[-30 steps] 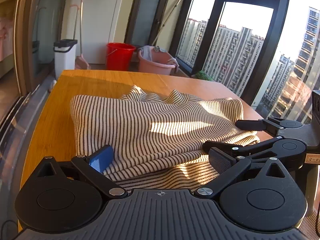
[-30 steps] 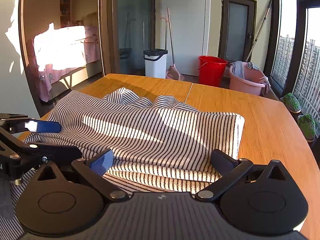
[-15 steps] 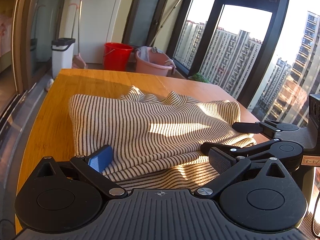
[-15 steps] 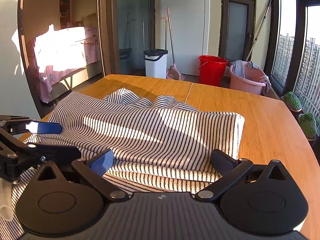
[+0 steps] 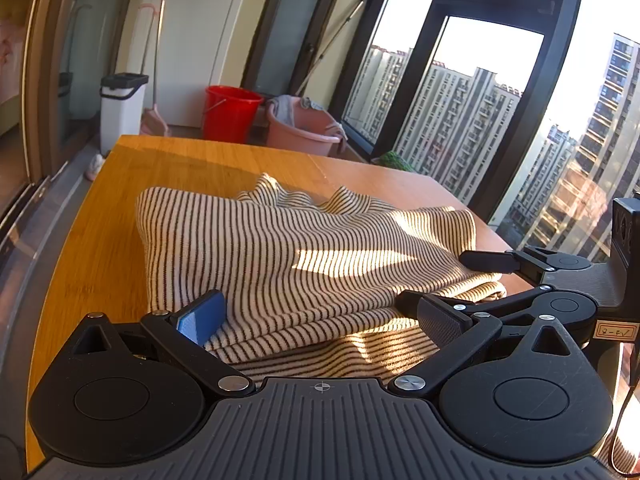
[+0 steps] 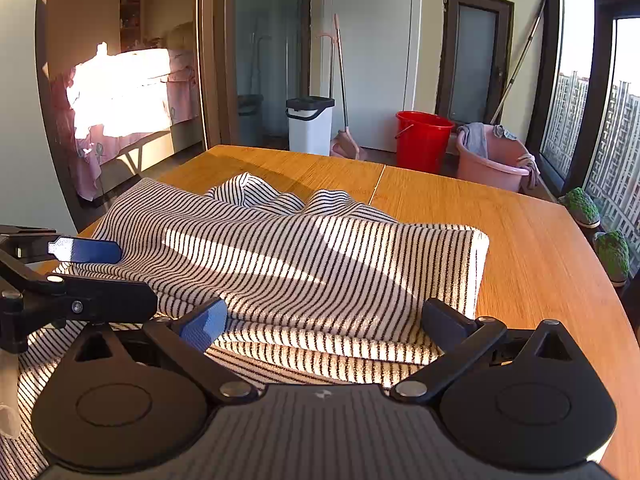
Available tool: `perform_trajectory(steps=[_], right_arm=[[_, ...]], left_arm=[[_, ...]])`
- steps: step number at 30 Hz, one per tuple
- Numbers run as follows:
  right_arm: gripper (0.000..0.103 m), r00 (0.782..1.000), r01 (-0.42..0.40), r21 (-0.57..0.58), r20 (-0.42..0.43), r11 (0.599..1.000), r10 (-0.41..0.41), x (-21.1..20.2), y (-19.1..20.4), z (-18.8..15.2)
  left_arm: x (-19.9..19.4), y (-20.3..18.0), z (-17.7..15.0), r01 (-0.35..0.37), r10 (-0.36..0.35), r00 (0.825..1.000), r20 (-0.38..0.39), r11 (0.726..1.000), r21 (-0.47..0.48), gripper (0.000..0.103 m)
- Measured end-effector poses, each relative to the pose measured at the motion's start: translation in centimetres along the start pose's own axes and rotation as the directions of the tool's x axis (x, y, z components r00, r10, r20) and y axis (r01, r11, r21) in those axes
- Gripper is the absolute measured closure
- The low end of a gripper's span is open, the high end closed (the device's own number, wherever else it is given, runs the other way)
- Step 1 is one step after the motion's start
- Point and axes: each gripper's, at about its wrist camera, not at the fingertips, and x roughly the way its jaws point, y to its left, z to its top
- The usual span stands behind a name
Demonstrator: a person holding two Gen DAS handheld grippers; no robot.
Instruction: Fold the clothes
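My left gripper (image 5: 320,316) stands wide open and holds nothing, its blue-padded finger (image 5: 202,317) and black finger (image 5: 440,318) set on either side of the near folded edge of the striped garment (image 5: 304,264). My right gripper (image 6: 324,320) is equally spread and empty, flanking the same stacked hem from the other end. The garment lies folded in layers along the near edge of the wooden table (image 6: 540,248), its bunched end toward the far edge. Beyond the table stand a red bucket (image 6: 422,140) and a pink basin (image 6: 494,160).
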Motion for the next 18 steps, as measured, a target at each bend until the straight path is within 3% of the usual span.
perform_trajectory(steps=[18], right_arm=[[0.0, 1.0, 0.003, 0.0, 0.0, 1.0, -0.003, 0.15, 0.46, -0.11]], left_arm=[[0.02, -0.2, -0.04, -0.005, 0.005, 1.0, 0.007, 1.0, 0.0, 0.0]])
